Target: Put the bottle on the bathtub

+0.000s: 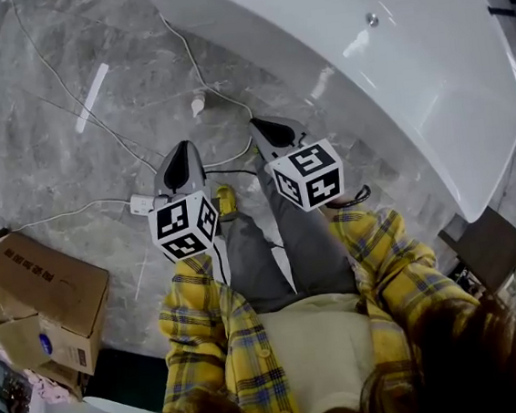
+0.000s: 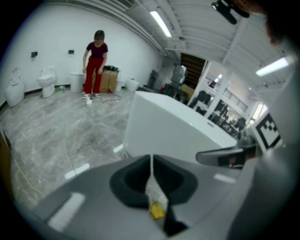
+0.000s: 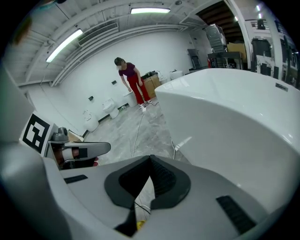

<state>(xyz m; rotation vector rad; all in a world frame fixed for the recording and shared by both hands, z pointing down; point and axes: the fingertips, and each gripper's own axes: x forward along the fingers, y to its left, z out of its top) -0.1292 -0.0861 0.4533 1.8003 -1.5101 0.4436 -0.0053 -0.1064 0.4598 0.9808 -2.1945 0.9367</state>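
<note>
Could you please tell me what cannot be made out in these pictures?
Bottle: none identifiable; the small white object on the floor, head view, is too small to name.
Bathtub: one end cut off by the head view's top edge.
Cardboard box: print too small; the head view's left edge cuts it.
Distant person, left gripper view: too small to see what they handle.

Head view looks steeply down onto the floor [image 1: 50, 149] and bathtub [image 1: 389, 59]; both gripper views face forward, low, sharing the bathtub's side and a distant person [image 2: 95, 63].

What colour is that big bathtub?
Glossy white; the bathtub shows best in the head view.
</note>
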